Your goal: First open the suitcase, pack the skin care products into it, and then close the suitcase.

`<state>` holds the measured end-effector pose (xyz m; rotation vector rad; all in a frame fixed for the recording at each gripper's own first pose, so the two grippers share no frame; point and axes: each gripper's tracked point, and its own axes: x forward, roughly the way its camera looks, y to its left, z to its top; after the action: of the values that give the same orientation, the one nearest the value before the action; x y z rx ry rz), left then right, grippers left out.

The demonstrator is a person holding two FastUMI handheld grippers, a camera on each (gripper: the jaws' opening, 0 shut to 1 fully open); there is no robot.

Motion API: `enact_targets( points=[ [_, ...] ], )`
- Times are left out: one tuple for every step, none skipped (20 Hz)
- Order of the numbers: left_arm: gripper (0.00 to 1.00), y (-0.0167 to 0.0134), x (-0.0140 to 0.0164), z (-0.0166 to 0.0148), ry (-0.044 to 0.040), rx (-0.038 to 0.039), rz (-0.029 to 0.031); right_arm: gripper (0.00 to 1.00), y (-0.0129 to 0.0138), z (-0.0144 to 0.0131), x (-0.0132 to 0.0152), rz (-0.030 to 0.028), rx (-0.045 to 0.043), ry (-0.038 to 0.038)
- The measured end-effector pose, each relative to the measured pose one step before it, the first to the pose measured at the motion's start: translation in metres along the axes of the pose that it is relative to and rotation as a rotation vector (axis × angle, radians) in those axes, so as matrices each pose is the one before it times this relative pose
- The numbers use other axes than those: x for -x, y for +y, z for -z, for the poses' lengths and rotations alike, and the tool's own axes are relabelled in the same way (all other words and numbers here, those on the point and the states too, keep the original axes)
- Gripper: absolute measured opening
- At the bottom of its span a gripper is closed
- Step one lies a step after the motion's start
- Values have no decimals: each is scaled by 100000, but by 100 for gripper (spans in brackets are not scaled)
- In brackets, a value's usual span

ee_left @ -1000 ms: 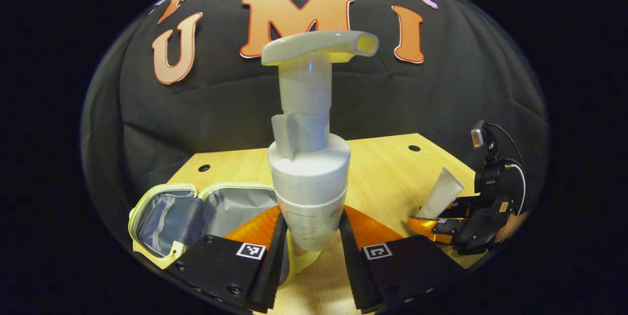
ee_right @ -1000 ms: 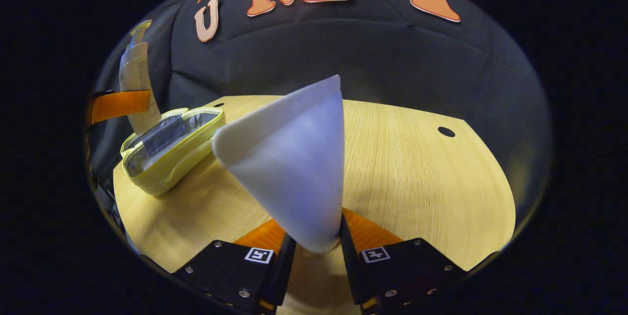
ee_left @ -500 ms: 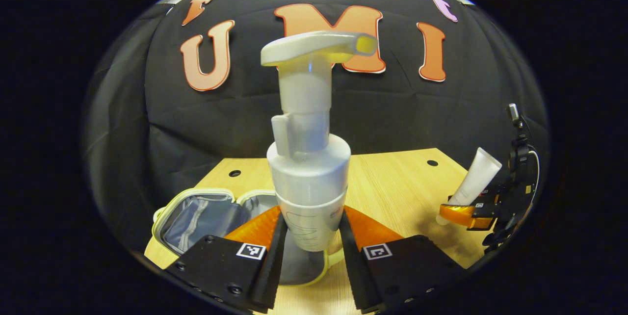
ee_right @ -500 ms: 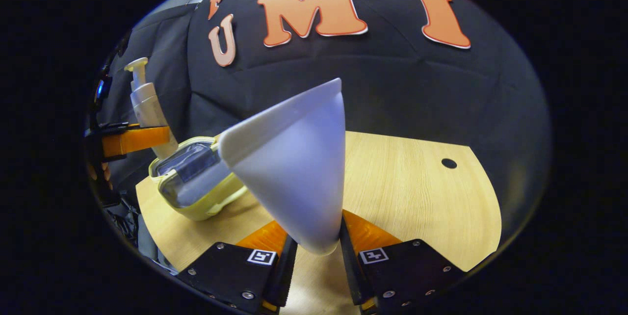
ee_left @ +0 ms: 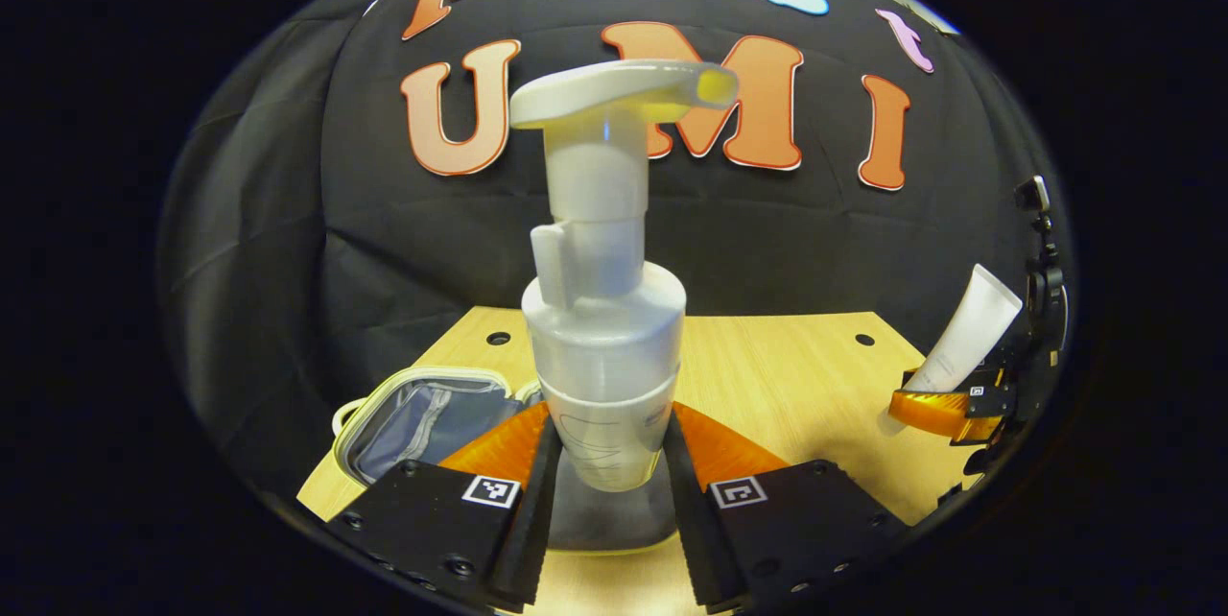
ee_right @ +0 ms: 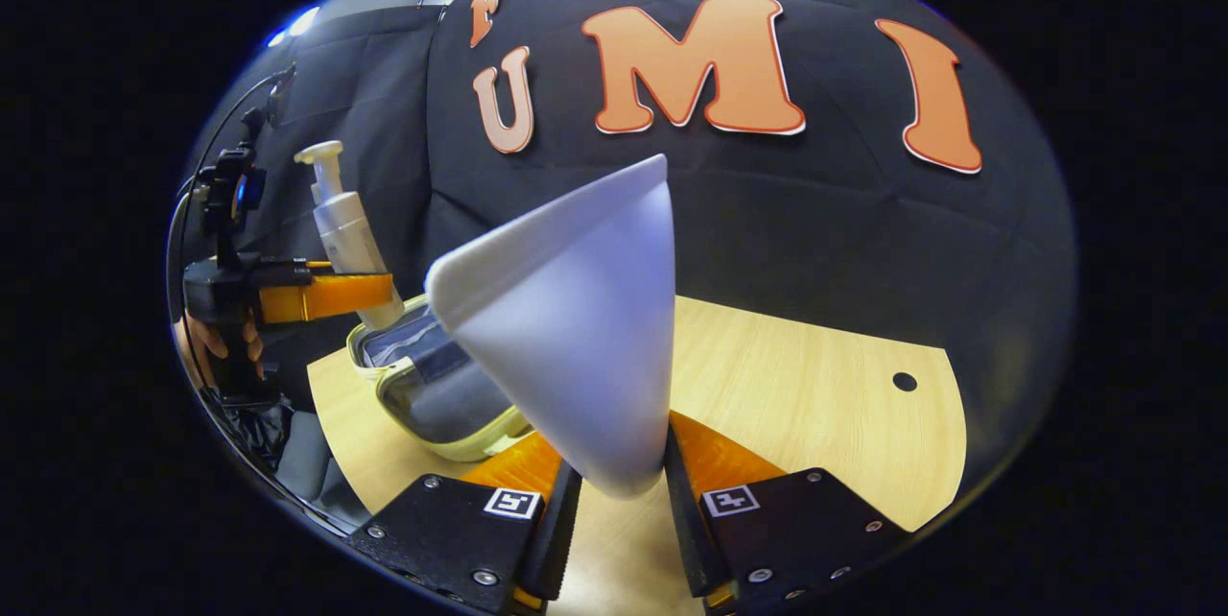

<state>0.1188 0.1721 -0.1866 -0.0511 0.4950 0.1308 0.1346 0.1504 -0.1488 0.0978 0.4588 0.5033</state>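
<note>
- Left gripper (ee_left: pixel 602 491) clamped on a white pump bottle (ee_left: pixel 602 309), held upright above the open suitcase (ee_left: pixel 422 410).
- Right gripper (ee_right: pixel 619 510) clamped on a white tube (ee_right: pixel 576 328), raised over the wooden table (ee_right: pixel 815 405), beside the suitcase.

Between the left fingers (ee_left: pixel 523 520) stands a white pump bottle (ee_left: pixel 602 309), its lower cup faintly translucent with thin grey line markings. Behind them lies a pale yellow-green suitcase (ee_left: pixel 422 410) lined in grey-blue fabric. The desk (ee_left: pixel 787 376) is light wood grain with 2 small dark holes. Between the right fingers (ee_right: pixel 556 525) rises a plain white tube (ee_right: pixel 576 328), shaded bluish on 1 side.
</note>
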Motion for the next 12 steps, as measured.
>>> enact_targets(
  points=[
    [57,877,-404,319,1234,-454,696,47,706,-210,-400,368,-620,-87],
    [57,849,-394,172,773,-756,843,47,694,114,-531,751,-766,761],
    [58,804,-211,372,1916,-960,1290,48,841,74,-528,610,-838,1006],
    [58,862,-408,234,980,-1122,1259,48,918,-27,-441,341,-799,627],
    [57,675,-471,580,1751,-1235,1399,48,928,-233,-410,-274,-1066,134],
    [58,711,-509,468,1470,-1171,1491,47,986,-35,-469,56,-447,249],
    [57,686,-436,781,2252,-257,1273,47,696,229,-367,694,-2,609],
    [58,573,-541,633,2392,460,1586,48,618,233,-448,571,-343,813],
    [57,372,-289,850,2602,469,1670,48,745,172,-459,266,-1075,1041],
    [58,386,-467,909,2532,-20,1357,48,750,344,-457,151,-1079,1008],
    [58,301,-325,808,2145,-269,1070,47,682,216,-487,288,-421,756],
    [58,212,-595,618,2047,-221,1416,48,618,284,-497,504,-11,1054]
  ],
)
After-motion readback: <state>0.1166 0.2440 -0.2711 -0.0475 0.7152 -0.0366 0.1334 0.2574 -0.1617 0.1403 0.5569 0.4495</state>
